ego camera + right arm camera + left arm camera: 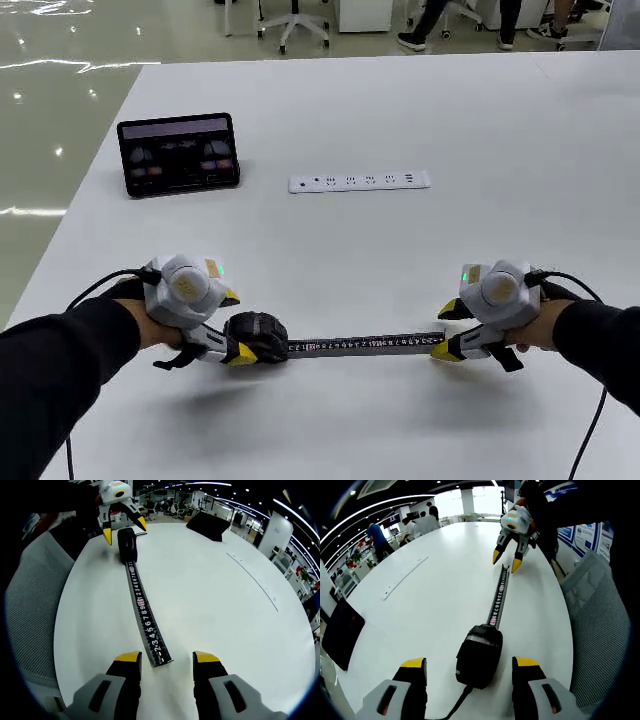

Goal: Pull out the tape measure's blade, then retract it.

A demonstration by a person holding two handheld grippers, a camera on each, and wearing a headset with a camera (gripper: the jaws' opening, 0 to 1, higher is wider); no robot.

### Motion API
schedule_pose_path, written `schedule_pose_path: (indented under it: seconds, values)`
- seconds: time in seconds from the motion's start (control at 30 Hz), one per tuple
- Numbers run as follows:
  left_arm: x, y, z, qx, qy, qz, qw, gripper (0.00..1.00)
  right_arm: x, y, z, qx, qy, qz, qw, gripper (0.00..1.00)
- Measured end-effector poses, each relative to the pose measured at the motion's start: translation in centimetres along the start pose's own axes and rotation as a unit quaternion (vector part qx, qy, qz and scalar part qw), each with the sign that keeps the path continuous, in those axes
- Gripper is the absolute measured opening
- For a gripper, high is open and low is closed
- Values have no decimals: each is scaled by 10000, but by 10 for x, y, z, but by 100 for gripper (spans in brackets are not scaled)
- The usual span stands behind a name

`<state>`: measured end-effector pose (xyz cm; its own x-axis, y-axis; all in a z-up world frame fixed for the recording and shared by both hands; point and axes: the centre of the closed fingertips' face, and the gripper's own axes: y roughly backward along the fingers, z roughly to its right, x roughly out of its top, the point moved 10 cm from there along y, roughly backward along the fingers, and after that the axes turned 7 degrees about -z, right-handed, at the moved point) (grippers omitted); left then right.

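On the white workbench (400,250) the tape measure (257,337) lies, blade (365,345) drawn out; the left gripper (236,328) gapes loose around its case (480,652), the right gripper (443,330) around the blade's tip.

White table (480,120) in front of me: tablet (179,153) propped at far left, power strip (359,181) flat to its right, tape measure (256,337) near my edge, blade (365,345) stretched flat rightward.
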<state>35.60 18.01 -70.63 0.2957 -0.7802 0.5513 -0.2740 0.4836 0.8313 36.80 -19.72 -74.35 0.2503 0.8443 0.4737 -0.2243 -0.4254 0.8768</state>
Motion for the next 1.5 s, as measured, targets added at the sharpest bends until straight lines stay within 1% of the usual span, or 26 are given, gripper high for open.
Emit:
schedule_pose_path:
  seconds: [0.07, 0.1, 0.13, 0.17, 0.23, 0.27, 0.3, 0.33, 0.4, 0.47, 0.53, 0.57, 0.6, 0.63, 0.73, 0.8, 0.87, 0.9, 1.0, 1.07, 1.17, 1.23, 1.33, 1.4, 1.43, 1.5]
  values:
    - [-4, 8, -1, 172, 208, 129, 9996, 76, -3, 6, -2, -81, -75, 74, 9999, 40]
    - [-7, 13, 0, 260, 323, 237, 9989, 82, -5, 10, -3, -180, -154, 227, 9995, 42]
    - [-9, 18, 1, 317, 518, 354, 9975, 86, -7, 15, -4, -248, -213, 281, 9991, 45]
    - [-11, 21, 1, 355, 633, 431, 9964, 90, -9, 18, -4, -272, -261, 300, 9988, 47]
    - [-19, 30, 3, 537, 866, 541, 9933, 100, -15, 25, -6, -425, -374, 470, 9973, 51]
    - [-23, 34, 3, 577, 965, 561, 9921, 99, -18, 29, -8, -456, -460, 500, 9966, 54]
    - [-28, 39, 7, 616, 1179, 639, 9891, 100, -21, 34, -10, -511, -608, 593, 9951, 57]
    - [-31, 42, 9, 613, 1263, 747, 9873, 100, -24, 38, -11, -559, -651, 639, 9943, 59]
    - [-39, 47, 15, 576, 1500, 824, 9836, 100, -29, 45, -16, -644, -671, 712, 9931, 61]
    - [-50, 55, 24, 637, 1578, 890, 9814, 100, -37, 55, -22, -765, -844, 839, 9899, 65]
    - [-56, 60, 30, 707, 1636, 968, 9792, 100, -42, 61, -26, -818, -903, 893, 9885, 68]
    - [-61, 63, 35, 764, 1733, 1001, 9768, 100, -46, 66, -30, -889, -945, 961, 9869, 71]
    - [-63, 65, 37, 781, 1773, 1018, 9758, 100, -48, 68, -32, -905, -970, 980, 9863, 72]
    - [-70, 69, 41, 816, 1982, 1093, 9706, 100, -53, 74, -38, -923, -1020, 1022, 9852, 74]
    - [-79, 77, 47, 945, 2119, 1193, 9654, 100, -63, 82, -46, -992, -1096, 1088, 9830, 76]
    - [-86, 84, 54, 1085, 2148, 1308, 9618, 100, -70, 92, -55, -1071, -1212, 1150, 9801, 80]
    - [-90, 90, 56, 1153, 2205, 1356, 9590, 100, -75, 98, -60, -1096, -1331, 1236, 9772, 82]
    - [-91, 94, 60, 1227, 2181, 1443, 9574, 100, -79, 102, -64, -1114, -1360, 1278, 9761, 84]
    - [-97, 102, 70, 1275, 2225, 1461, 9555, 100, -89, 111, -73, -1167, -1451, 1259, 9744, 87]
    - [-102, 105, 77, 1307, 2158, 1501, 9559, 100, -93, 117, -79, -1174, -1536, 1319, 9722, 89]
    - [-108, 108, 86, 1319, 2151, 1458, 9566, 100, -99, 124, -87, -1206, -1526, 1305, 9722, 92]
    - [-110, 110, 90, 1301, 2193, 1502, 9552, 100, -103, 130, -91, -1234, -1575, 1339, 9706, 93]
    - [-111, 111, 95, 1325, 2145, 1538, 9554, 100, -108, 137, -97, -1326, -1635, 1374, 9679, 97]
    - [-110, 112, 97, 1289, 2171, 1556, 9550, 100, -107, 139, -104, -1326, -1651, 1378, 9676, 100]
    - [-109, 112, 98, 1305, 2164, 1612, 9540, 100, -109, 139, -107, -1353, -1607, 1318, 9688, 100]
    - [-111, 112, 99, 1339, 2184, 1615, 9530, 100, -113, 140, -108, -1366, -1605, 1228, 9698, 100]
